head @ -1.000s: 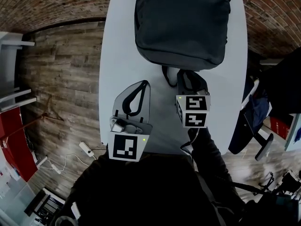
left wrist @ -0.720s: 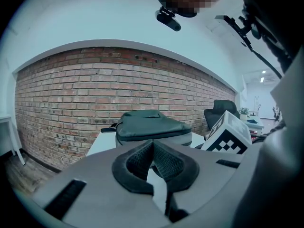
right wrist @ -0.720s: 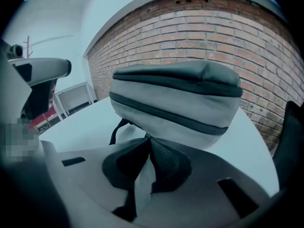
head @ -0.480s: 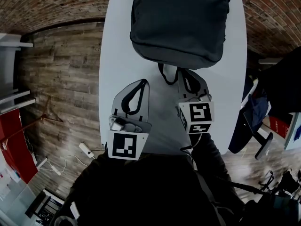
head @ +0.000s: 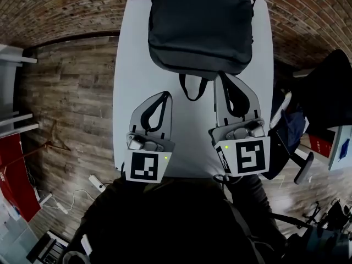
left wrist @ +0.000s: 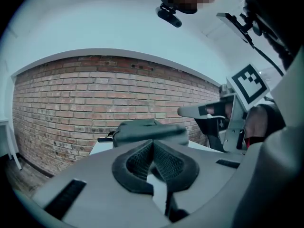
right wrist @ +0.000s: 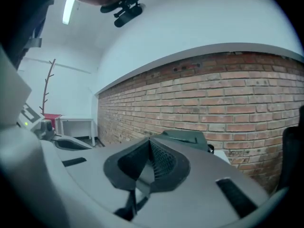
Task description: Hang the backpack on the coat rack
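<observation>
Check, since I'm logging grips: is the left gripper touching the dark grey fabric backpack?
Apart. Head view shows bare white table between the left gripper and the backpack.

- The table [head: 132, 65], backpack [head: 201, 26] and both grippers are viewed from overhead, steeply downward, by the head view.
- From the left gripper [head: 164, 96], a near-level line along the jaws toward the brick wall [left wrist: 71, 108] is taken, close behind the pads [left wrist: 164, 163].
- From the right gripper [head: 221, 77] the same is done; backpack and brick wall are shared by all views.
</observation>
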Motion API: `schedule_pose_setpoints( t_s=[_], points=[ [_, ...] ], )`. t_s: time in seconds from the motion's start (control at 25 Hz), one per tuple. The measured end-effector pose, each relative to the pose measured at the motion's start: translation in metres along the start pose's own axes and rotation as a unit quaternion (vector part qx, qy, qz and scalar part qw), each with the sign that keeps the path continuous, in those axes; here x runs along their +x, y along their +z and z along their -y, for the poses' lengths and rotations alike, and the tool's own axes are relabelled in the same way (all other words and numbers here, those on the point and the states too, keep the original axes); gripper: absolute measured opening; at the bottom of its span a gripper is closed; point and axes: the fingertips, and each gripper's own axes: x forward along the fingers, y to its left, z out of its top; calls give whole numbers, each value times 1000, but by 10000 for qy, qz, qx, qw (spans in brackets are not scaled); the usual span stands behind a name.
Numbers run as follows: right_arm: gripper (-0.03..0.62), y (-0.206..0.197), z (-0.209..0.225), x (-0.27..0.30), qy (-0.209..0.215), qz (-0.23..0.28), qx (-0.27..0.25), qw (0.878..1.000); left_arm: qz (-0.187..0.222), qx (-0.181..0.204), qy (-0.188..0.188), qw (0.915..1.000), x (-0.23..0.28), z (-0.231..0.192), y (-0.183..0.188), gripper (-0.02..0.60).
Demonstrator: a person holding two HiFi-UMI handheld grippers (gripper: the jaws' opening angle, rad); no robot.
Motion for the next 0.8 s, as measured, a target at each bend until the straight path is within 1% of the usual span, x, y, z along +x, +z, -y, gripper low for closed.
schedule_pose_setpoints(
  t_s=[0.04, 0.12, 0.2, 0.28, 0.36, 0.44, 0.56, 0.6, 0.64, 0.68, 0.8],
  points=[
    [3, 3, 1, -3, 17, -67, -23, 10000, 57, -12, 4, 10000, -2, 3, 4, 9],
    [3, -12, 6, -9, -36, -332, -64, 9994, 119, -54, 29, 9999, -8, 11, 10, 9],
    [3, -38, 9, -17, -135, -610, 7, 9980, 94, -59, 21, 9999, -14, 18, 11, 9],
    [3, -70, 4, -23, -149, -956, 48, 9953, 30, -74, 28, 10000, -16, 22, 7, 9],
    [3, -107, -3, -24, -109, -1387, 80, 9902, -29, -95, 64, 9999, -18, 23, 0, 9],
    [5, -138, -7, -21, -102, -1714, 187, 9850, -94, -104, 94, 9999, -20, 24, -8, 9],
    [11, -163, -10, -13, -36, -1990, 388, 9792, -184, -93, 121, 9997, -23, 25, -16, 9],
    [22, -169, -12, -10, -5, -2078, 437, 9772, -207, -89, 132, 9997, -23, 24, -17, 9],
    [64, -174, -12, -7, 11, -2172, 477, 9749, -225, -85, 142, 9996, -23, 22, -18, 9],
    [88, -179, -12, -3, -3, -2265, 512, 9727, -239, -78, 151, 9996, -23, 20, -18, 9],
    [109, -196, -9, 6, -127, -2601, 609, 9636, -267, -65, 161, 9995, -20, 12, -21, 9]
  ],
)
